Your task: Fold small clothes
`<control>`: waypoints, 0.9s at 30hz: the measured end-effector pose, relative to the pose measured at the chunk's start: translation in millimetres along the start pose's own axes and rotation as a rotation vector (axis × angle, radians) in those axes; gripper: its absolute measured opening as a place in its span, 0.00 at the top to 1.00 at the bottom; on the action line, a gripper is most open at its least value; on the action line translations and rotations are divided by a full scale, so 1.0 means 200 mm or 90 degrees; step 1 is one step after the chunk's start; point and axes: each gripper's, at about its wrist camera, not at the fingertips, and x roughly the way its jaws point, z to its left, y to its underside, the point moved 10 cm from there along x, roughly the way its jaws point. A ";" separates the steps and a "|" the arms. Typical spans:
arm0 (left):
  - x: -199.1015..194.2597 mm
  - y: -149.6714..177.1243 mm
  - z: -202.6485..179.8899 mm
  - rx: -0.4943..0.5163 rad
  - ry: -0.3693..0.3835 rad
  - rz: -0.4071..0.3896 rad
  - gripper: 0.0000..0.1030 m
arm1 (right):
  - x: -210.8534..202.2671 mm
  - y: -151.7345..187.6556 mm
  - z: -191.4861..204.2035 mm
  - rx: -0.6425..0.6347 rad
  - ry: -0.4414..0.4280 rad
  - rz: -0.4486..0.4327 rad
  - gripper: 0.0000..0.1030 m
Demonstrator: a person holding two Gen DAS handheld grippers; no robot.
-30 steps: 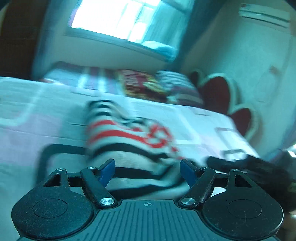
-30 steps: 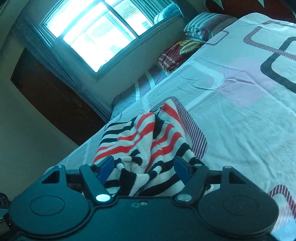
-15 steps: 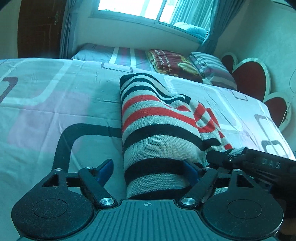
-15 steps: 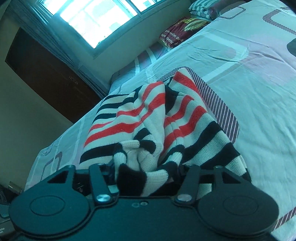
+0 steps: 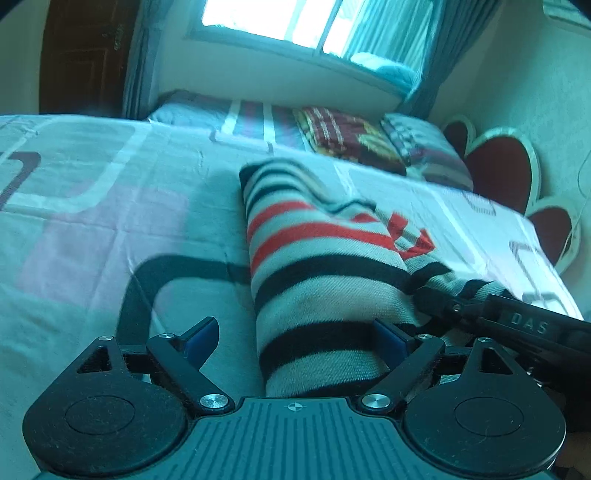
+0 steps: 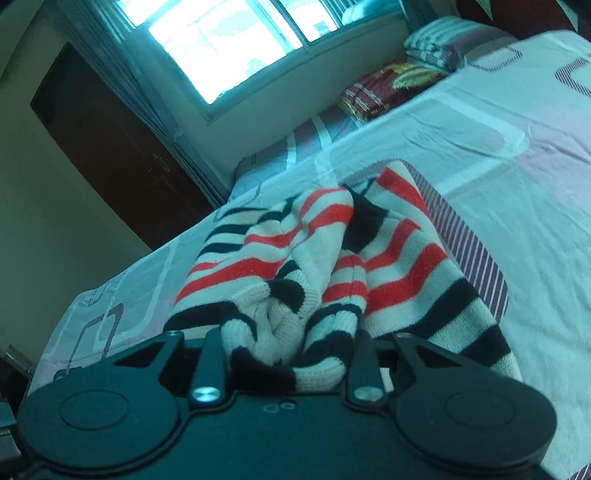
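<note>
1. Right gripper: a second ago its jaws stood wide around the near edge of the striped sweater. Now they are closing, and a bunched wad of black-and-white knit is pinched between them. I read this as a grip on the hem or cuff end.

2. Left gripper: its jaws have spread over the same second and are opening now. The rolled near end of the striped sweater lies between the blue pads; the right pad looks to be touching or just beside the knit, while the left pad stands apart from it over the bedsheet. No grip here yet.

3. Garment location: on the bed, near edge towards me, lying as a lumpy roll rather than flat. The pillows are well apart from it at the far end, under the window.

4. The right gripper's body shows in the left wrist view just right of the left one, so both tools are at the same near end of the cloth.

5. Meaning for the task: one corner looks secured, the other not. My judgement is that the left jaws must close on the knit before any lift or spread; no fold is formed yet.

6. Risk: the right grip has taken several layers, which may drag the whole bundle.
</note>
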 end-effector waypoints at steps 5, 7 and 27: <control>-0.06 -0.08 -0.02 -0.005 0.005 -0.038 0.14 | -0.09 -0.15 0.13 -0.104 -0.014 -0.063 0.78; -0.07 -0.11 -0.05 -0.001 0.011 -0.047 0.14 | -0.13 -0.20 0.13 -0.134 -0.008 -0.085 0.78; 0.12 0.11 -0.20 0.091 0.020 0.034 0.12 | -0.33 0.09 -0.40 0.055 0.058 0.018 0.65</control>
